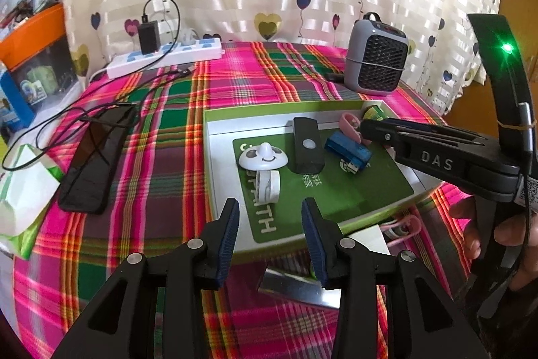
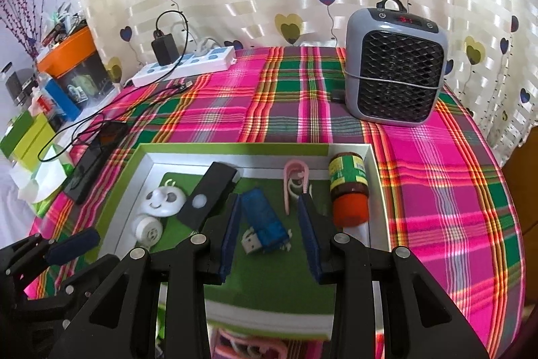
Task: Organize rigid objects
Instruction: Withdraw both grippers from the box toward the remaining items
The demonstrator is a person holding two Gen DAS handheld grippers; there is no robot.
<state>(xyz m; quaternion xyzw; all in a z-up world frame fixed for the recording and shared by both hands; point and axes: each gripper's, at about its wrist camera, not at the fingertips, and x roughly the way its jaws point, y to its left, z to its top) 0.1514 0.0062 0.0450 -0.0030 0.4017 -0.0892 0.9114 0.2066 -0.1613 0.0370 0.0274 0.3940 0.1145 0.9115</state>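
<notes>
Small items were kept grouped in the green tray [image 2: 336, 147], w/ both the left gripper [image 1: 270, 232] & right gripper [image 2: 269, 236] held above it, jaws apart, nothing gripped.

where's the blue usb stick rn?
In the green tray, lying flat on its floor between the black rectangular device and the pink clip; in the right wrist view the blue USB stick sits between the right gripper's open fingers, untouched.
</notes>
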